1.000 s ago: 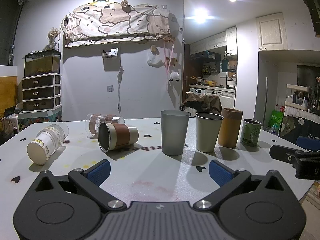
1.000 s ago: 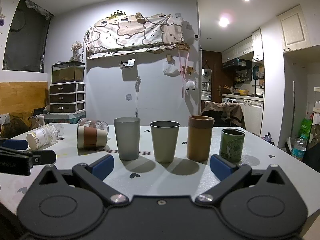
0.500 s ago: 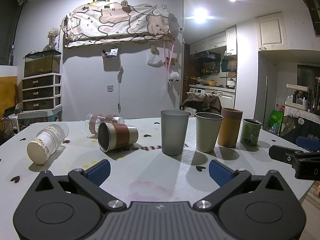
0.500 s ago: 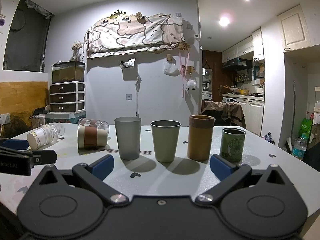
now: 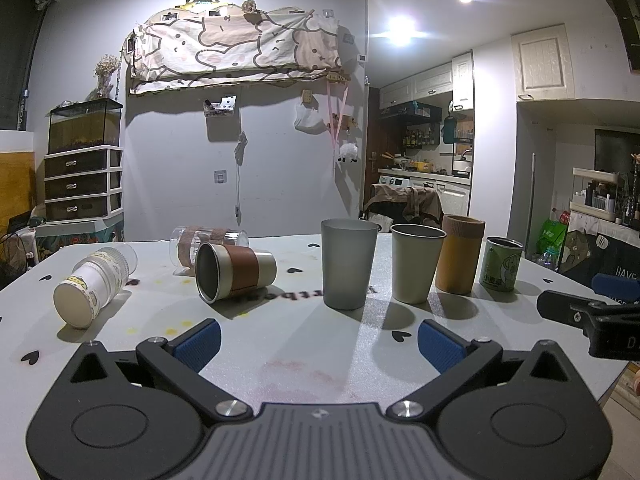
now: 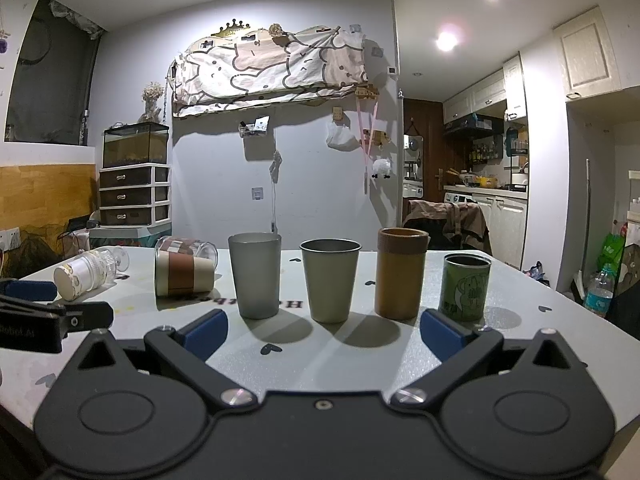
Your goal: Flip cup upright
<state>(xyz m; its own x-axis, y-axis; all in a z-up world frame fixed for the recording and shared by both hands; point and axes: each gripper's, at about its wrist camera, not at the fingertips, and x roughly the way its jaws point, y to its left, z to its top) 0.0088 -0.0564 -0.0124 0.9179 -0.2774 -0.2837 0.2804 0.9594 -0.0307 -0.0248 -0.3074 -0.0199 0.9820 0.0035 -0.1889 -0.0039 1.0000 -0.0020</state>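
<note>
Left of the frosted grey tumbler (image 5: 349, 264), 3 cups lie tipped on the white table (image 5: 304, 344): a ribbed paper cup (image 5: 90, 284), a clear glass (image 5: 208, 240), and a steel cup with a brown sleeve (image 5: 236, 266). Right of it stand 3 upright cups. The left gripper (image 5: 318, 340) and right gripper (image 6: 324, 332) gape wide, holding nothing.

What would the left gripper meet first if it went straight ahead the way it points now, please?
Probably the upright grey cup, roughly centred ahead of the open left gripper; the tipped brown-banded cup lies left of that line.
</note>
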